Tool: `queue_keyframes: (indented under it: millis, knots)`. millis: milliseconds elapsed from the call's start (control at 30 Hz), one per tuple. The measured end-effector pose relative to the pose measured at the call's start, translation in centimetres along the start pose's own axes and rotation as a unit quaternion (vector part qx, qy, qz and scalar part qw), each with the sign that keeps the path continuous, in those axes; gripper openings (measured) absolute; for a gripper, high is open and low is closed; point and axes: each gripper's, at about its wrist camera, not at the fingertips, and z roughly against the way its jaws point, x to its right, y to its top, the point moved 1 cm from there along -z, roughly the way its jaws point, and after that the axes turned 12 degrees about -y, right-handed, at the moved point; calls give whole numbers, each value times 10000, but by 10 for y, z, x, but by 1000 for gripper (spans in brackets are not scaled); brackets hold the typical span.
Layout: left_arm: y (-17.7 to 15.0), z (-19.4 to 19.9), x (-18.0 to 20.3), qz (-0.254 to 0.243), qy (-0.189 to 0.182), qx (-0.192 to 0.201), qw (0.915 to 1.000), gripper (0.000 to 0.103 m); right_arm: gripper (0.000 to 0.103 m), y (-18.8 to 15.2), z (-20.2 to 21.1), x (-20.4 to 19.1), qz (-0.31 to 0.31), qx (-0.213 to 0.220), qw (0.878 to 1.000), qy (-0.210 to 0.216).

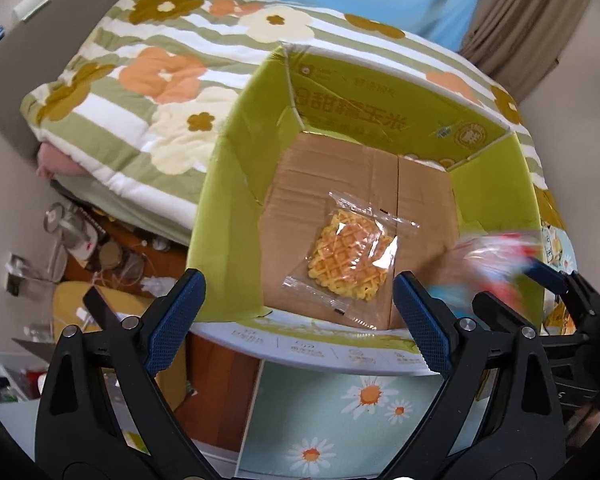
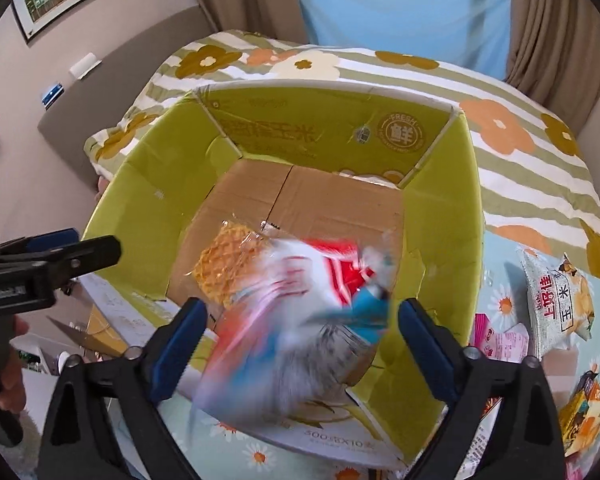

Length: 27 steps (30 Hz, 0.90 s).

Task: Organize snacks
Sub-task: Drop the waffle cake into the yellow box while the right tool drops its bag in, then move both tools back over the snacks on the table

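Snack sorting, drop step: right gripper (image 2: 300,344) fingers standing wide, a blurred red-and-white snack bag (image 2: 300,300) falling loose between them into the green cardboard box (image 2: 440,208); best keeping clear above the rim. Left gripper (image 1: 298,316) fingers also spread, gripping nothing, over the waffle packet (image 1: 350,264) lying on the box floor. Waiting at right of frame: corn snack bag (image 2: 556,304), more packets on the daisy-print cloth.
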Motion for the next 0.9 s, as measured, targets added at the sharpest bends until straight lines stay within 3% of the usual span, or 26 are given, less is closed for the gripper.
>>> queue_keyframes:
  millis: [233,533,900]
  knots:
    - [-6,11,9,-222,-44,133,9997,94,96,-13,8,7,-312,-116,9994,90]
    - [-7,29,31,-614,-501,390,9961,94,96,-25,48,12,-541,93,9985,-71]
    - [-18,27,99,-1508,-1376,358,9783,94,96,-71,106,56,-1311,427,9863,-909]
